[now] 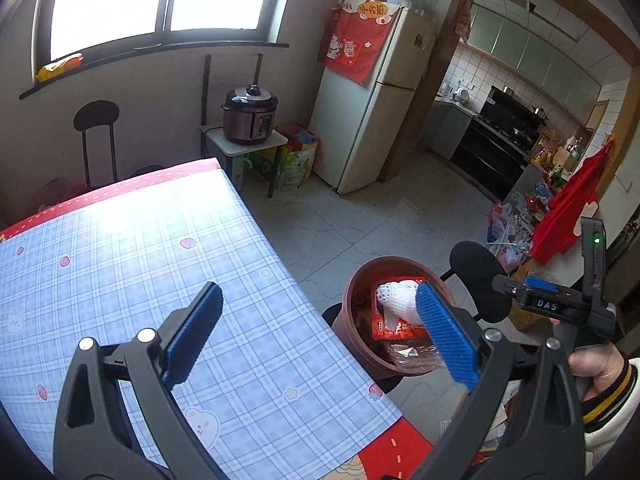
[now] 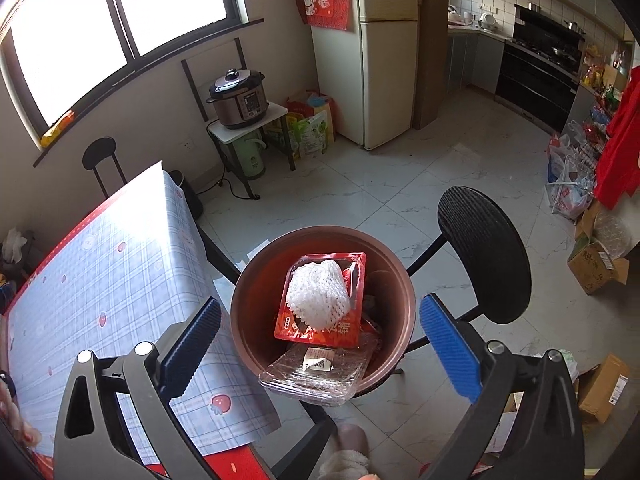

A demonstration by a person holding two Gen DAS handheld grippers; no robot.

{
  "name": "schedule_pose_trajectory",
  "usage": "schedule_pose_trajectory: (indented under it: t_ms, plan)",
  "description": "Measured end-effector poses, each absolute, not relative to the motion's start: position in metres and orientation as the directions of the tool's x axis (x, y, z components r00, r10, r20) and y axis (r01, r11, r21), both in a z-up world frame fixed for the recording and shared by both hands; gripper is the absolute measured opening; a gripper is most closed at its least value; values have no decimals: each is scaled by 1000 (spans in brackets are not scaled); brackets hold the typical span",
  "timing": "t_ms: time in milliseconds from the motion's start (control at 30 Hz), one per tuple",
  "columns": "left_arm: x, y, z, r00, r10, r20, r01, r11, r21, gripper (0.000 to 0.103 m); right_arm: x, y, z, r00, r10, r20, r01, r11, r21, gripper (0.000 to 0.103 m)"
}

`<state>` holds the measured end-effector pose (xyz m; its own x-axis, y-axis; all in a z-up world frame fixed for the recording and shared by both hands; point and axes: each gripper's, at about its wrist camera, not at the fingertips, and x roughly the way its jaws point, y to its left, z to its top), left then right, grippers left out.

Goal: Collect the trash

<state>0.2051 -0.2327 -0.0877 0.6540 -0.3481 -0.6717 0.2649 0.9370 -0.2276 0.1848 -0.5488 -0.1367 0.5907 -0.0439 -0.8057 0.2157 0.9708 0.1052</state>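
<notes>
Kitchen floor tiles and a fridge [image 1: 360,100] fill the back of the left wrist view. Nearer, the table [image 1: 120,280] shows no trash on its plaid cloth, and the bin [image 1: 360,320] beside its edge holds a white foam net [image 1: 396,300] on a red packet [image 1: 396,328]. The left gripper [image 1: 320,332] is spread wide, holding nothing.

From the right wrist, the bin [image 2: 256,300] sits below the right gripper [image 2: 320,344], also spread and bare. A clear tray [image 2: 316,376] hangs over the bin's near rim; collecting looks almost finished. A black chair [image 2: 484,256] stands just beside the bin.
</notes>
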Motion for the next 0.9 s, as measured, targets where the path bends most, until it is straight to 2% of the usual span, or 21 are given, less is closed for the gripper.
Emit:
schedule_pose_trajectory:
  t_ms: [333,567,767,900]
  plan:
    - [182,-244,-46,711,-336,-617,373,925,-75,97,125,-540,-74,652,-134,-746,304,948,95,97]
    - [156,-243,-21,711,-407,-574,453,889,-70,97,77,-515,-42,697,-267,-665,366,931,10,97]
    - [144,-234,-5,742,-414,-527,440,894,-83,97,47,-489,-28,746,-273,-607,357,934,19,97]
    - [140,-231,-2,737,-426,-525,447,889,-94,97,38,-473,-18,782,-294,-549,345,938,-10,97]
